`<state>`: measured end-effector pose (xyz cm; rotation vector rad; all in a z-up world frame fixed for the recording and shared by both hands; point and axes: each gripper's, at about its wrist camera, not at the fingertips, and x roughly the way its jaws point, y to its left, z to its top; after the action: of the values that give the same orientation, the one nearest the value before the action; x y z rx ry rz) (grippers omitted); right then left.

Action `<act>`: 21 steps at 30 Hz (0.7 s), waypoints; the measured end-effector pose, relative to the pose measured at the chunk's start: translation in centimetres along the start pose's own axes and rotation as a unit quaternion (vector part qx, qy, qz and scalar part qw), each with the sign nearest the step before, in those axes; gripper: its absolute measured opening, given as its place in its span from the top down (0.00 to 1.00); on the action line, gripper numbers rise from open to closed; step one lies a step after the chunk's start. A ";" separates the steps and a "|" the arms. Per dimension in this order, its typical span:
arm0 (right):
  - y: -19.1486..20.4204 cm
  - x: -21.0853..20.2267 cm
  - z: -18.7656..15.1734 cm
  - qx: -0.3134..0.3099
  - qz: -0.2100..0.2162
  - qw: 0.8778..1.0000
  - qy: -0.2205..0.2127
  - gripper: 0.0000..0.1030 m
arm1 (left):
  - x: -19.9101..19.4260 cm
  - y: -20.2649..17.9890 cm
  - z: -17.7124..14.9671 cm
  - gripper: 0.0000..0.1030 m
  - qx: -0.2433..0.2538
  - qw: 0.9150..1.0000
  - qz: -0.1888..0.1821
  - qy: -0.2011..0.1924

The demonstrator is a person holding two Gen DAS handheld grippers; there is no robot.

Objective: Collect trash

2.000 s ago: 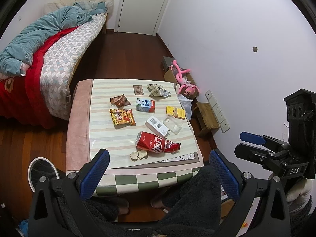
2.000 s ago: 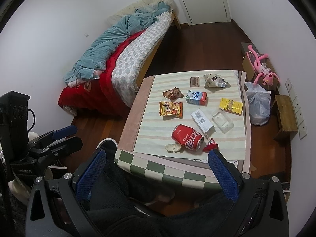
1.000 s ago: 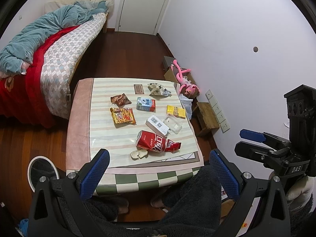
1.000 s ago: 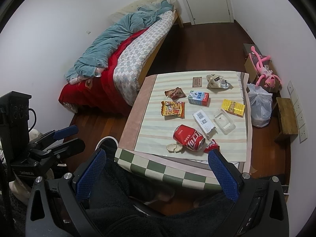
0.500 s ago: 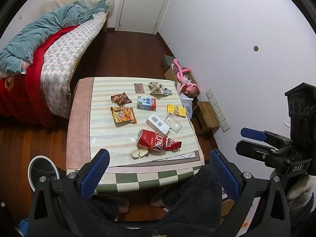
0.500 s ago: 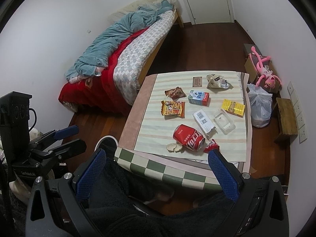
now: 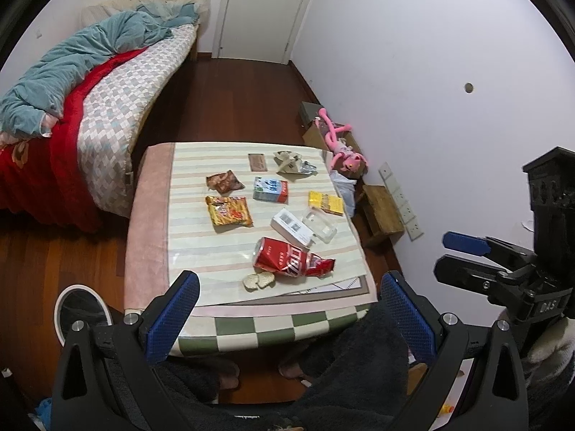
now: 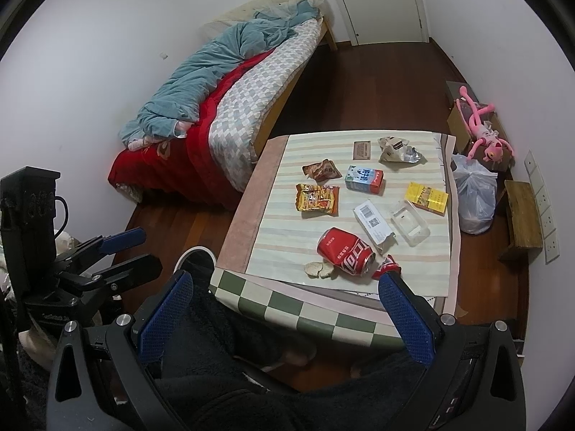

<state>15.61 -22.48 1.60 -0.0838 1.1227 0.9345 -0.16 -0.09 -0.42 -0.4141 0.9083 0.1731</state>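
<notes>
Trash lies across the striped table (image 7: 151,215): a crushed red can (image 7: 284,260) nearest me, biscuit pieces (image 7: 258,280), a white box (image 7: 291,226), a clear plastic tray (image 7: 320,223), a yellow pack (image 7: 325,202), a blue carton (image 7: 270,189), an orange snack bag (image 7: 228,210), a brown wrapper (image 7: 222,181) and a crumpled foil wrapper (image 7: 293,167). My left gripper (image 7: 287,287) hangs open over the person's lap, short of the table's front edge. The right gripper (image 8: 285,283) is likewise open and holds nothing. A white bin (image 8: 196,262) stands on the floor left of the table.
A bed (image 7: 90,107) with a teal quilt fills the left side. A filled plastic bag (image 8: 472,194), a wooden stool (image 8: 523,219) and a pink plush toy (image 8: 483,136) sit against the right wall. A shut door (image 7: 262,10) is at the back.
Both grippers drifted only slightly and stayed open. Nothing on the table has moved.
</notes>
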 end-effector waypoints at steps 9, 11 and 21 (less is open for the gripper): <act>-6.2 8.4 0.5 0.048 -0.090 0.994 0.034 0.00 | 8.2 3.3 -0.7 0.00 0.022 0.976 0.212 -0.031; -8.9 12.1 0.6 0.078 -0.098 0.991 0.056 0.00 | 11.7 4.9 -1.4 0.00 0.018 0.972 0.234 -0.003; -13.8 30.2 4.9 0.042 -0.144 0.976 0.156 0.19 | 25.7 12.8 -3.7 0.00 -0.049 0.946 0.290 0.138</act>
<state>31.85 -10.84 -25.36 -0.3256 1.3965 0.6268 8.65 9.28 -26.32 -0.2536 1.2878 0.7174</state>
